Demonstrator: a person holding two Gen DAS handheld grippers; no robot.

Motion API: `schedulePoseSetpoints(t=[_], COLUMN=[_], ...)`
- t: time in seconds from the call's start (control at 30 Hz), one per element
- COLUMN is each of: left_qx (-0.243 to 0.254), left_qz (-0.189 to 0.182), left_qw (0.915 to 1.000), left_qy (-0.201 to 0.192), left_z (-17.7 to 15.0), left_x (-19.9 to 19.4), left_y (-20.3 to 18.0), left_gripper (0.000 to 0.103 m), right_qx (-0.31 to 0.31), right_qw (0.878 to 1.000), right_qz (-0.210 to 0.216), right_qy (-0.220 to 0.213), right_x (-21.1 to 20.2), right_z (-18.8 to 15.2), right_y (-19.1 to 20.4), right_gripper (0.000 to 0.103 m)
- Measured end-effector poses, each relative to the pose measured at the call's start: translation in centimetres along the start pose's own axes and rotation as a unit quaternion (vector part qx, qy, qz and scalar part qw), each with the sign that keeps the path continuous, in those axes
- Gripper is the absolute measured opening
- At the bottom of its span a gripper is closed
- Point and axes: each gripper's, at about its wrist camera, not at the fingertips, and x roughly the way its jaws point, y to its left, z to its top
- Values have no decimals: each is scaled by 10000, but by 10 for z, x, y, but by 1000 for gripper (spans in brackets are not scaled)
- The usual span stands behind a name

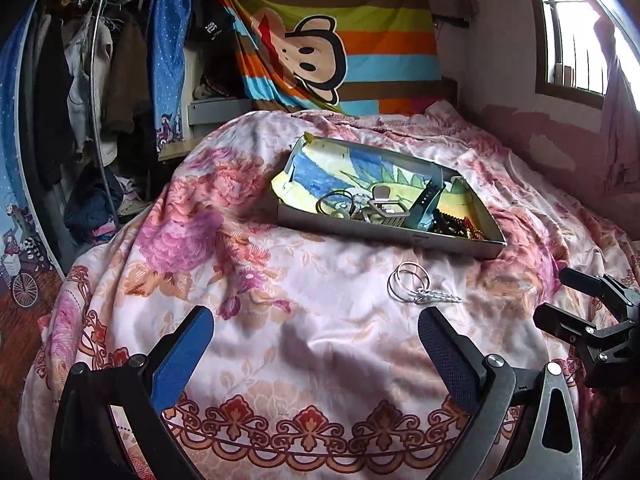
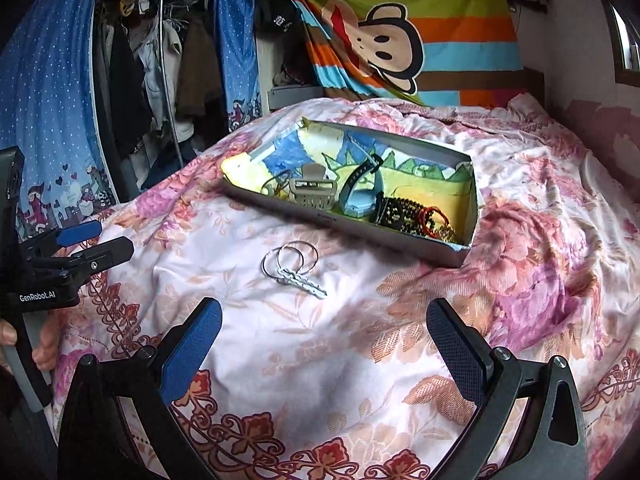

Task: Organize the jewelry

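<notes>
A pair of silver hoop earrings (image 1: 409,281) (image 2: 289,260) with a small white card lies on the floral bedspread, just in front of the box. The shallow grey box (image 1: 452,242) (image 2: 344,222) has a colourful lining and holds a hair claw (image 2: 311,194), a watch (image 2: 360,196), dark beaded bracelets (image 2: 400,216) and red bands. My left gripper (image 1: 316,338) hovers open above the bedspread, short of the earrings. My right gripper (image 2: 324,338) is open too, near and a little right of the earrings. Each gripper shows at the edge of the other's view.
The bed's floral cover (image 1: 280,300) is rumpled and slopes off at the left. A striped cartoon-monkey sheet (image 1: 340,36) hangs behind. A clothes rack (image 1: 96,80) stands at the left, a window (image 1: 580,28) at the right. A hand (image 2: 40,348) holds the left gripper's handle.
</notes>
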Motion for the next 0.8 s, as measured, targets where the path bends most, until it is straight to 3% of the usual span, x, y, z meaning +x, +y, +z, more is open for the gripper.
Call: schedulePoseSetpoints(t=[0.33, 0.43, 0.6, 0.73, 0.8], left_qx=[57, 36, -50, -90, -89], left_qz=[-53, -296, -742, -1100, -1313], left_qw=[9999, 9991, 9956, 9908, 9874], left_qy=[145, 315, 577, 786, 877], left_z=[7, 14, 24, 32, 34], left_x=[16, 28, 54, 79, 88], left_y=[-1, 0, 4, 2, -1], left_gripper=[103, 103, 103, 102, 94], right_qx=[-29, -182, -1029, -981, -928], right_qw=[9998, 9994, 9943, 9937, 9925], right_qz=[93, 113, -71, 362, 580], right_qy=[173, 273, 271, 412, 551], right_x=[10, 16, 27, 42, 52], right_z=[2, 4, 14, 21, 23], right_y=[-2, -3, -6, -18, -22], right_gripper=[100, 100, 100, 100, 100])
